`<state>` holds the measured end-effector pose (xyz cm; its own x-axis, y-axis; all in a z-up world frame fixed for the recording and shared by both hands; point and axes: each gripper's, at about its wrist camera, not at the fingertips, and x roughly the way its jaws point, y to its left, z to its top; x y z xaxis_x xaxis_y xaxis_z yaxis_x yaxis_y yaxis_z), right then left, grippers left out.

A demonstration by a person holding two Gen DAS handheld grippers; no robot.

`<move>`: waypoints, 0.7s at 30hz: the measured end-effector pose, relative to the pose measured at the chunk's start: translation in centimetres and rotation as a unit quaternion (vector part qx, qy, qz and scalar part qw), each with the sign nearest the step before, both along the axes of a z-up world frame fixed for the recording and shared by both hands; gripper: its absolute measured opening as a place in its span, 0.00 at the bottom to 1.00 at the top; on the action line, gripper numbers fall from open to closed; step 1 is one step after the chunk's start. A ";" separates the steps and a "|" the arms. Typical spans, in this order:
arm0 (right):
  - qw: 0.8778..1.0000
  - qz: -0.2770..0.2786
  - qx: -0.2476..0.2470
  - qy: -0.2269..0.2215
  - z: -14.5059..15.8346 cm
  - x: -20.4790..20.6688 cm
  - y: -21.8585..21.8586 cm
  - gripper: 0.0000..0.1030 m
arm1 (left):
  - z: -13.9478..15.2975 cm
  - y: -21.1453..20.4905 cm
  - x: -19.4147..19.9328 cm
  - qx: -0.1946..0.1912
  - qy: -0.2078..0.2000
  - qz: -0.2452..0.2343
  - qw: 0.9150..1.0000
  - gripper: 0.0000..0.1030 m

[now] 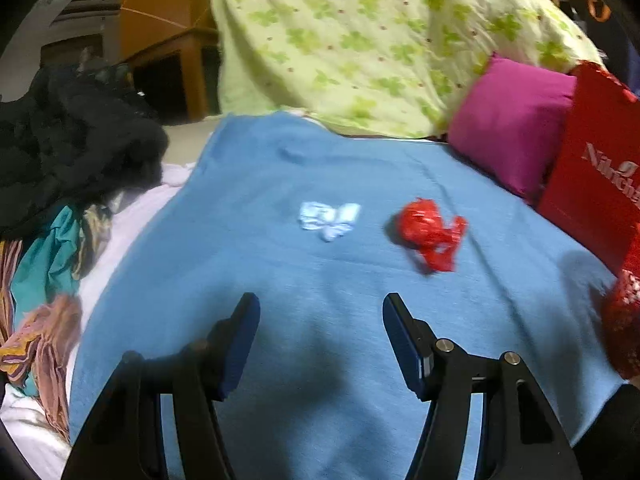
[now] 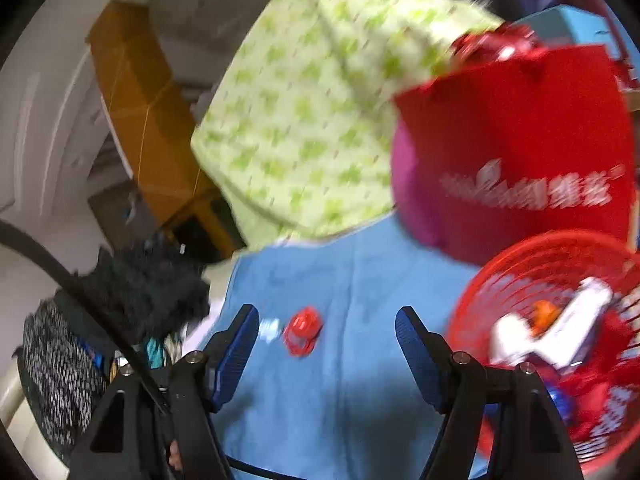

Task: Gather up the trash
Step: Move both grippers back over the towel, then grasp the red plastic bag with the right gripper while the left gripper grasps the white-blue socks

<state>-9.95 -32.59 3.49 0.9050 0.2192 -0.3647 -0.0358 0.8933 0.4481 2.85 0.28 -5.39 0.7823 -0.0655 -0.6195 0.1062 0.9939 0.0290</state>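
Blue blanket point(image 1: 280, 280) as landmark. Near its centre: white wrapper point(image 1: 329, 220), with red wrapper point(image 1: 432, 234) just beside it, apart. At its right edge: red basket point(image 2: 516, 264), holding white, orange and red scraps. Behind the blanket: green-print quilt point(image 1: 360, 40), magenta pillow point(image 1: 516, 124), red bag point(image 1: 596, 184). Off its left edge: dark clothes point(image 1: 72, 144). Left gripper point(image 1: 320, 332) above the blanket's near part, jaws apart, nothing between. Right gripper point(image 2: 326, 344) likewise spread and empty, basket just to its right.
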 end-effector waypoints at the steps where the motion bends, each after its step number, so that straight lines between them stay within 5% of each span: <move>1: 1.000 0.012 -0.002 0.012 -0.5 1.1 0.9 0.73 | -0.1 0.4 0.5 -0.002 0.002 0.004 1.000 0.63; 11: 0.991 0.074 0.001 0.111 -5.3 13.8 6.6 0.65 | -1.9 2.6 6.2 -0.032 0.035 0.017 0.999 0.63; 21: 0.981 0.047 -0.003 0.187 -11.4 28.1 9.9 0.57 | -2.6 4.1 13.0 -0.086 0.053 0.044 0.994 0.63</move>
